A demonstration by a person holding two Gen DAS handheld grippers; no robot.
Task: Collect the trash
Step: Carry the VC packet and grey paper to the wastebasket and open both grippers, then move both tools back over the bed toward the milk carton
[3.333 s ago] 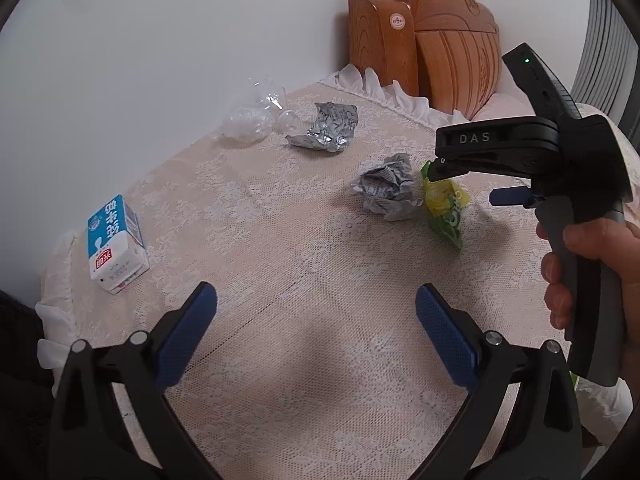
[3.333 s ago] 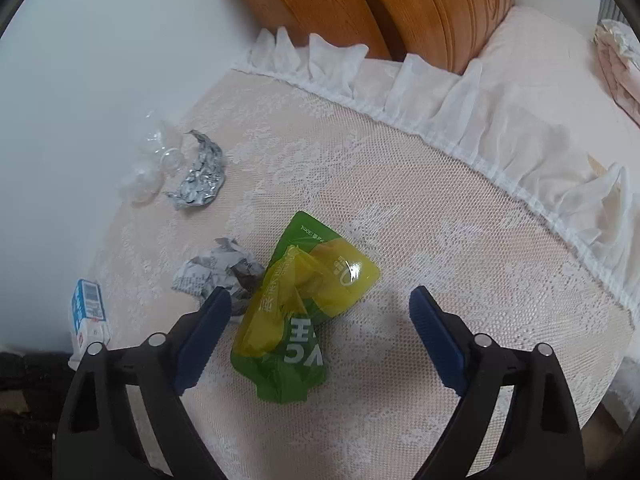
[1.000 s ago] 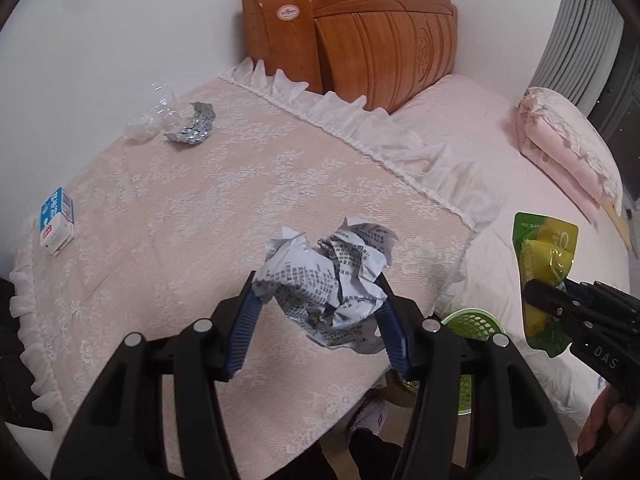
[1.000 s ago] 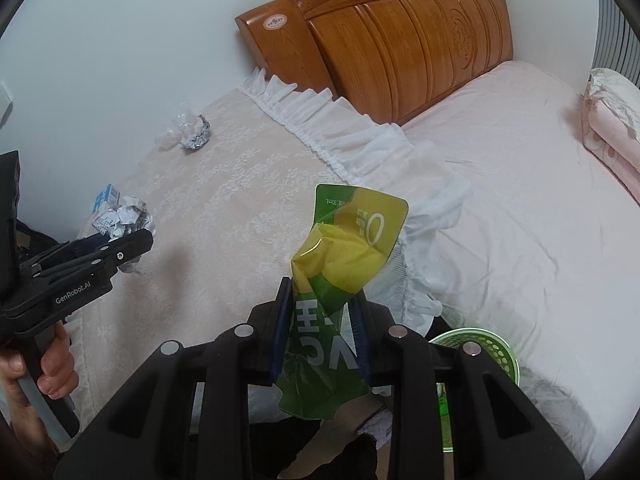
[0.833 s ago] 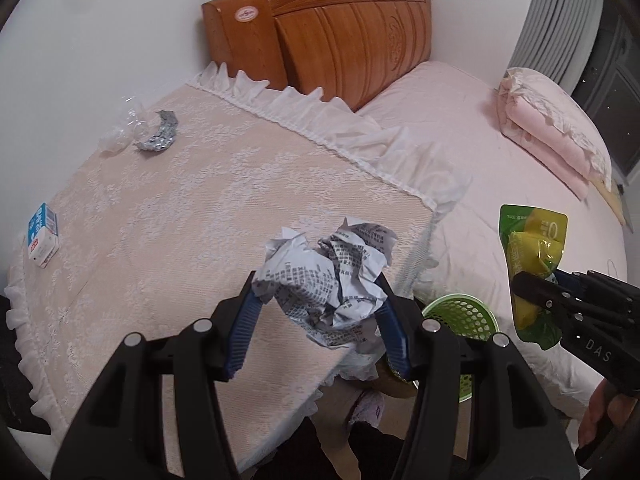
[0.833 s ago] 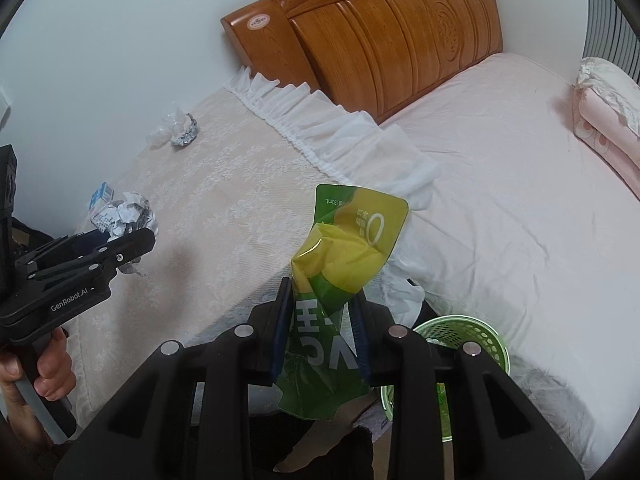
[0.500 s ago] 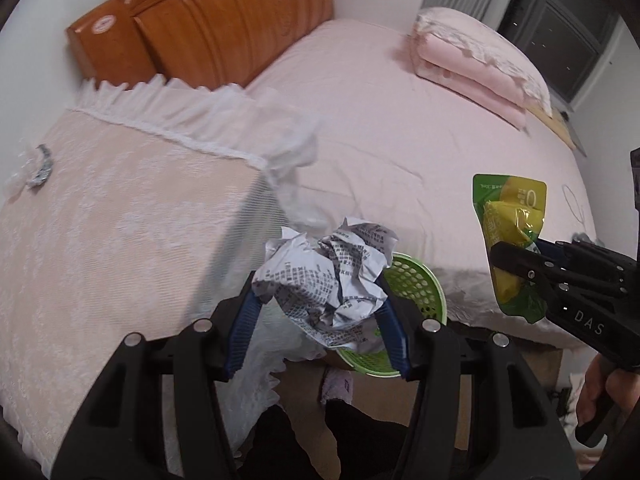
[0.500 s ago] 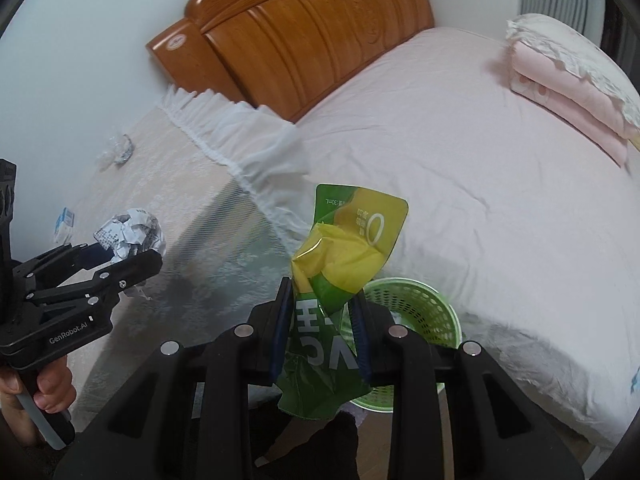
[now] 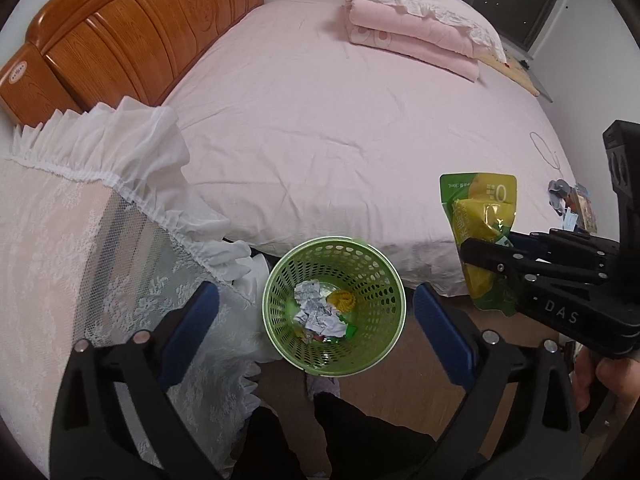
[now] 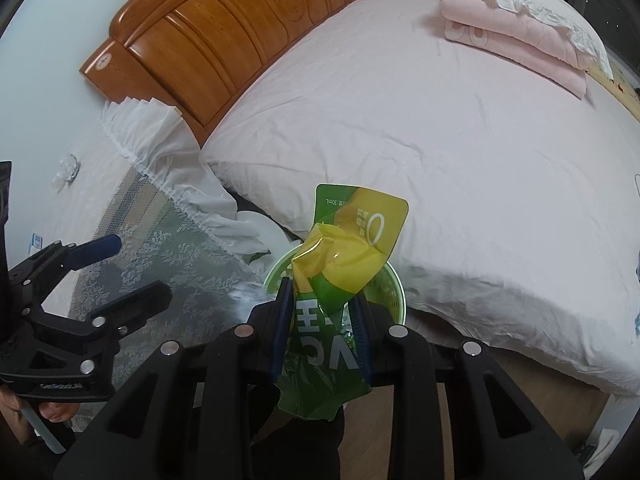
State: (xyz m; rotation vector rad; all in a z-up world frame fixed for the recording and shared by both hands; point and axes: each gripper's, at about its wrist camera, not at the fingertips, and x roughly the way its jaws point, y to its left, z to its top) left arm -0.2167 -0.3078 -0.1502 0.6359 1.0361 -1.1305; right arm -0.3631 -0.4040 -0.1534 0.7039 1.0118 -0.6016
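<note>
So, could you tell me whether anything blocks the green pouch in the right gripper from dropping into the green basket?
Nothing visible does: the green pouch, clamped in the right gripper, hangs over the open-topped green basket.

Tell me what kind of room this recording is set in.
A bedroom, almost certainly: a bed with a pink sheet, a carved wooden headboard and folded pink bedding. A small green wastebasket stands on the floor beside the bed.
</note>
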